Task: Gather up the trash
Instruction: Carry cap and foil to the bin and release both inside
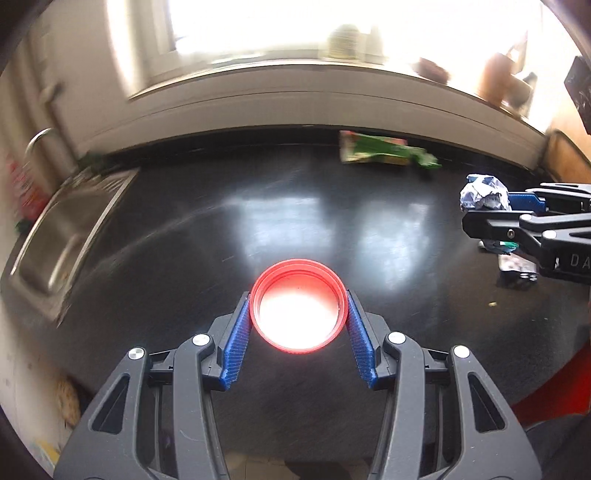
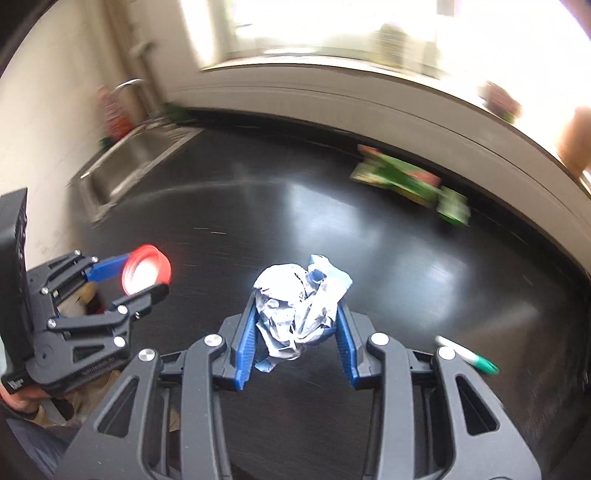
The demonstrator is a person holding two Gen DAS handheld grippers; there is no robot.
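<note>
The flat green and red printed packet [image 1: 388, 153] at the back of the glossy black worktop [image 1: 295, 221] is smeared by motion blur, its print unreadable. The steel sink [image 2: 125, 162] and curved tap [image 1: 38, 142] are blurred too. Glare whitens the window [image 1: 266, 26], and the sill's brown pots [image 1: 498, 81] show only as vague shapes. A green-capped white marker pen [image 2: 469, 356] is partly hidden behind the right gripper's frame.

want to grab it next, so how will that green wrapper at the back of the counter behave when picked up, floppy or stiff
The green wrapper looks flat and crinkled against the counter's back edge, so it is probably floppy and light. Lying that flat, it may be hard to pinch. On the glossy surface it could slide rather than lift. The view is blurred, so this is tentative.
</note>
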